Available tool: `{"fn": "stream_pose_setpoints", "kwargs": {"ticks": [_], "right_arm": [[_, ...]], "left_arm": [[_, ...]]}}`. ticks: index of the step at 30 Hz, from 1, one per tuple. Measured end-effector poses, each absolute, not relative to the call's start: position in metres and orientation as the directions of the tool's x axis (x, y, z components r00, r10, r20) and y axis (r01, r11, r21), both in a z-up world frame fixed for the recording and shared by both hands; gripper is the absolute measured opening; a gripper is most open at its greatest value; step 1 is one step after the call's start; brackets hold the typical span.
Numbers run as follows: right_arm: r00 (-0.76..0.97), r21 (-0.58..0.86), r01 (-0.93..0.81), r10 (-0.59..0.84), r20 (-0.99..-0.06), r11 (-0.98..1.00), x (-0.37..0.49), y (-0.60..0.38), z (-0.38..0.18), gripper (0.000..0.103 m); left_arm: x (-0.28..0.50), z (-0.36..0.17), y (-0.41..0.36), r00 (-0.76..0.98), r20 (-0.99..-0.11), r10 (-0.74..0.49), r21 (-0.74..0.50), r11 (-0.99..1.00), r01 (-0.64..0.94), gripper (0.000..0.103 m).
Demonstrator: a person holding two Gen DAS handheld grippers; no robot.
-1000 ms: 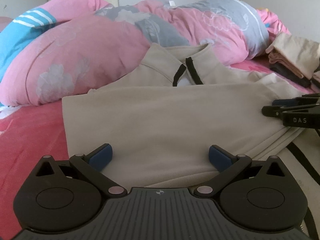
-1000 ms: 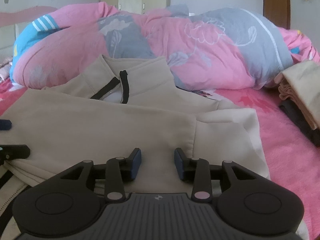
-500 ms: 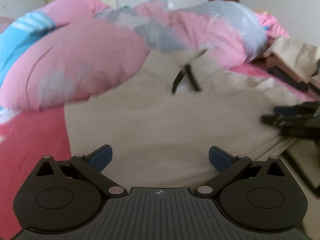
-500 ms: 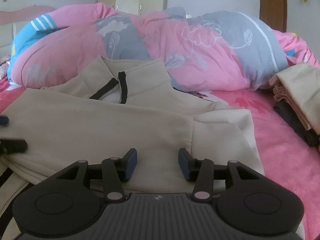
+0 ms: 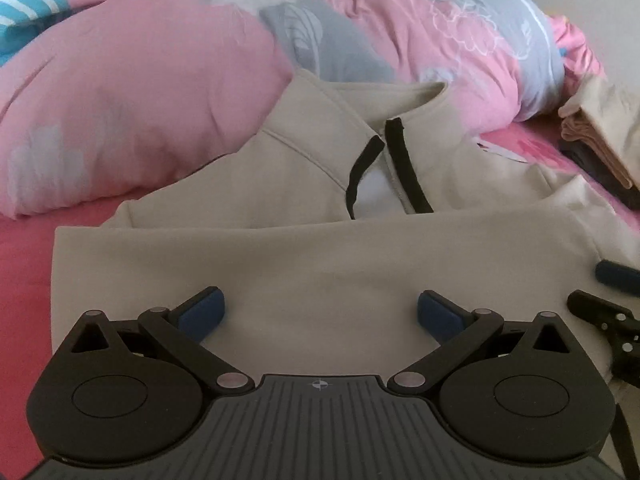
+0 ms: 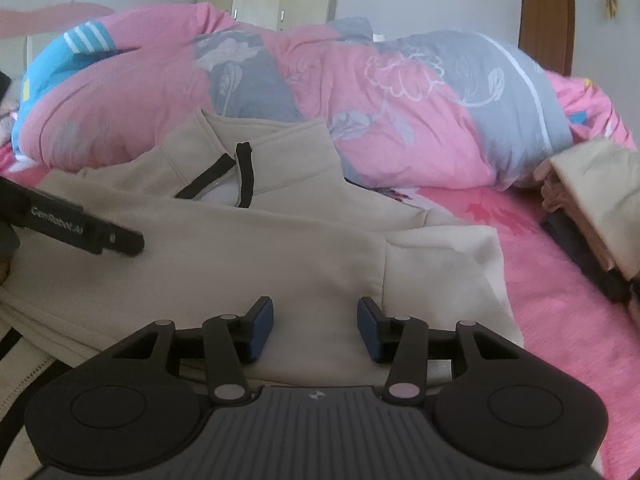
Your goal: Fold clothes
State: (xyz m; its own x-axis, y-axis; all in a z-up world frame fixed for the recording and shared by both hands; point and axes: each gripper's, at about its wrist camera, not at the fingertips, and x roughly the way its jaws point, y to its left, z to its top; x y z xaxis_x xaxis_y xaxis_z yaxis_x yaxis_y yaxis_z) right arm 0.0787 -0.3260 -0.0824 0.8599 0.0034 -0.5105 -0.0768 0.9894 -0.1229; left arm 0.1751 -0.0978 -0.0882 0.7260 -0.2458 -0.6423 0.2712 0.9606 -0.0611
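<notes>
Duvet (image 5: 132,92): bunched along the far side of the bed, behind everything.
Left gripper (image 5: 320,314): spread wide, empty, low over the near fold of the top.
Top (image 5: 320,264): beige, on the pink sheet (image 5: 24,280); lower part lies doubled toward the collar (image 5: 360,120), both sleeves apparently tucked in.
Right gripper (image 6: 316,330): partly spread, empty, over the top's right half.
Stack (image 6: 596,200): folded clothes, far right.
Progress: first folds done; a final halving and stacking probably remain.
</notes>
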Motion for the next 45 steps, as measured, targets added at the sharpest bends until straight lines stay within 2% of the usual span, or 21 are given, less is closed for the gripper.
{"fn": "stream_pose_setpoints", "kwargs": {"ticks": [1, 2, 4, 9, 12, 15, 20, 24, 31, 33, 34, 35, 39, 42, 44, 45], "right_arm": [[0.857, -0.150, -0.080, -0.009, -0.516, 0.985, 0.079, -0.323, -0.078, 0.050], [0.853, -0.177, -0.083, -0.022, -0.521, 0.981, 0.079, -0.321, -0.074, 0.058], [0.857, -0.226, -0.089, -0.040, -0.513, 0.970, 0.078, -0.315, -0.063, 0.063], [0.897, -0.218, -0.093, -0.014, -0.441, 0.971, 0.095, -0.298, -0.014, 0.065], [0.888, -0.206, -0.083, -0.021, -0.459, 0.975, 0.119, -0.293, -0.016, 0.070], [0.774, -0.258, -0.100, -0.087, -0.627, 0.961, 0.148, -0.293, -0.073, 0.071], [0.760, -0.104, -0.048, -0.032, -0.650, 0.993, 0.157, -0.316, -0.055, 0.071], [0.797, -0.018, -0.068, 0.044, -0.603, 0.998, 0.170, -0.326, -0.010, 0.071], [0.809, 0.177, -0.114, 0.195, -0.554, 0.978, 0.249, -0.338, 0.022, 0.069], [0.812, 0.201, -0.108, 0.204, -0.548, 0.974, 0.274, -0.344, 0.018, 0.066], [0.807, 0.229, -0.091, 0.206, -0.553, 0.969, 0.287, -0.348, 0.013, 0.064], [0.802, 0.259, -0.077, 0.214, -0.558, 0.963, 0.296, -0.353, 0.008, 0.061], [0.773, 0.351, -0.053, 0.261, -0.578, 0.935, 0.316, -0.363, -0.011, 0.053], [0.757, 0.385, -0.047, 0.285, -0.588, 0.922, 0.321, -0.368, -0.022, 0.041], [0.752, 0.392, -0.052, 0.294, -0.590, 0.918, 0.321, -0.370, -0.024, 0.026], [0.751, 0.391, -0.054, 0.296, -0.590, 0.919, 0.321, -0.371, -0.024, 0.024]], "left_arm": [[0.176, -0.089, -0.096, 0.723, -0.643, -0.253, -0.069, 0.959, 0.274, 0.103], [0.176, -0.089, -0.095, 0.724, -0.640, -0.259, -0.076, 0.958, 0.276, 0.103], [0.176, -0.090, -0.094, 0.728, -0.632, -0.266, -0.081, 0.957, 0.279, 0.103], [0.175, -0.090, -0.096, 0.738, -0.620, -0.267, -0.081, 0.957, 0.278, 0.103], [0.174, -0.089, -0.092, 0.738, -0.613, -0.281, -0.102, 0.955, 0.279, 0.103], [0.173, -0.087, -0.088, 0.736, -0.610, -0.295, -0.124, 0.952, 0.280, 0.103], [0.175, -0.064, -0.071, 0.712, -0.589, -0.383, -0.212, 0.923, 0.321, 0.103], [0.190, -0.027, -0.050, 0.736, -0.490, -0.468, -0.275, 0.884, 0.379, 0.103], [0.267, -0.017, -0.073, 0.754, -0.530, -0.389, -0.194, 0.921, 0.339, 0.098], [0.282, -0.022, -0.085, 0.749, -0.551, -0.368, -0.169, 0.928, 0.331, 0.095], [0.288, -0.025, -0.090, 0.745, -0.561, -0.360, -0.165, 0.931, 0.326, 0.089], [0.293, -0.028, -0.093, 0.741, -0.572, -0.351, -0.162, 0.934, 0.318, 0.077], [0.296, -0.033, -0.101, 0.740, -0.570, -0.358, -0.179, 0.933, 0.313, 0.063], [0.294, -0.032, -0.108, 0.756, -0.546, -0.361, -0.171, 0.932, 0.321, 0.050], [0.291, -0.031, -0.113, 0.767, -0.534, -0.356, -0.156, 0.933, 0.324, 0.036], [0.292, -0.030, -0.115, 0.768, -0.534, -0.354, -0.152, 0.934, 0.324, 0.032]]}}
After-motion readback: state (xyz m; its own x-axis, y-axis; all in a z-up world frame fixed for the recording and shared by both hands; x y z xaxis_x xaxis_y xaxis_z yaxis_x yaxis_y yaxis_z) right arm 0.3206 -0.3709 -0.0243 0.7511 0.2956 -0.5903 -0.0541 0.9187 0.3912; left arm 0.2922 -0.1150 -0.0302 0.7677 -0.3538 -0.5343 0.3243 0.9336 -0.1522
